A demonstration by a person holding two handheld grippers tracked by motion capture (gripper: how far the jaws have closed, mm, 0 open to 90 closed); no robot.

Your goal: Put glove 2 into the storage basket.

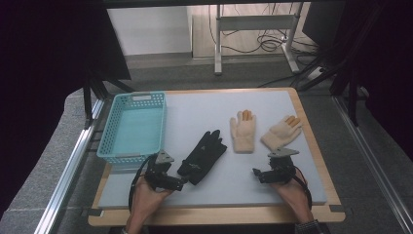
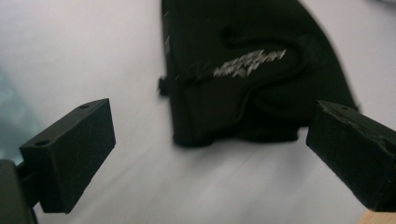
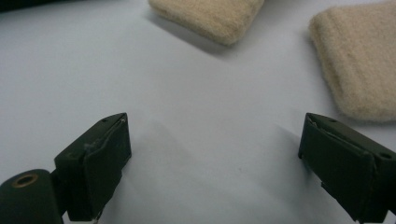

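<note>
1. High view: left gripper [image 1: 181,185], jaws spread and empty, lies at the cuff of the black glove [image 1: 203,155], which runs toward 1 o'clock. Right gripper [image 1: 256,173], also spread, sits at 6 o'clock of two cream gloves [image 1: 243,130].
2. Left gripper view: black glove [image 2: 247,70] at 12 o'clock, cuff just beyond the parted jaws, not between them.
3. Right gripper view: jaws wide apart over bare mat [image 3: 196,116]; cream gloves [image 3: 212,16] at 12 and 2 o'clock, untouched.

Two black grippers are being seen: the left gripper [image 1: 181,185] and right gripper [image 1: 256,173] are each being topped by a grey three-cornered plate, trailed by black cable, with blocky jaws showing screw holes.
</note>
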